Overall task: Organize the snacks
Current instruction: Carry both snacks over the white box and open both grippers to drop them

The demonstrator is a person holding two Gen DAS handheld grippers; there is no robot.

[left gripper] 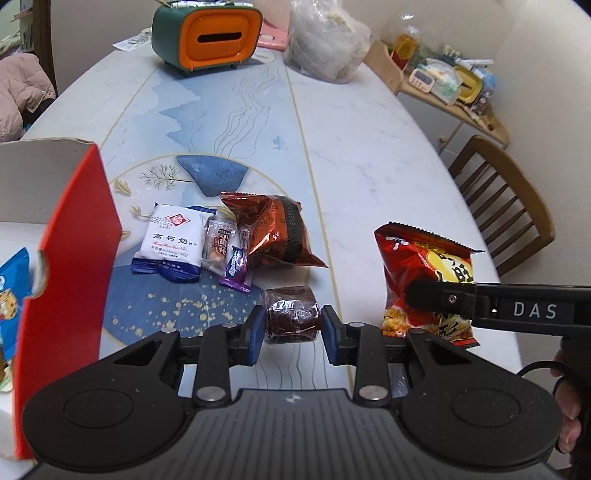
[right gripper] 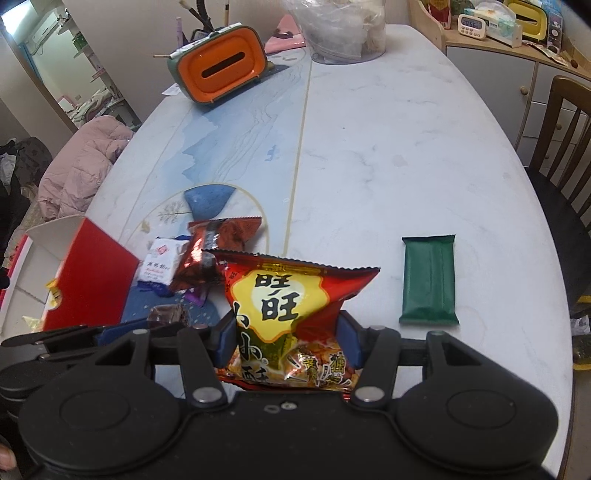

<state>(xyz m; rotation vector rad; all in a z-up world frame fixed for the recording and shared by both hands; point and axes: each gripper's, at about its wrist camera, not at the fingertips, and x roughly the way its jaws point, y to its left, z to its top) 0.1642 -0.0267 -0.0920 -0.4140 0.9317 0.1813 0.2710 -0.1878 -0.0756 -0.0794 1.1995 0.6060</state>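
At bottom centre of the left wrist view, the left claw (left gripper: 293, 328) grips a dark brown wrapped snack (left gripper: 291, 314) above the table (left gripper: 369, 147). The right claw (right gripper: 288, 341) clamps a red snack bag (right gripper: 291, 314), also bottom centre. Farther, left of centre, loose snacks (left gripper: 221, 240) lie beside a red box (left gripper: 70, 258).

Brown wrapped cake (left gripper: 291, 314), red snack bag (right gripper: 295, 317), both lifted

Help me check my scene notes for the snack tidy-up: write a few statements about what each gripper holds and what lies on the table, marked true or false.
1. The left gripper grips a brown wrapped cake. True.
2. The right gripper is empty. False: it holds a red snack bag.
3. A green packet lies alone on the table. True.
4. The tissue box is blue. False: orange and green.
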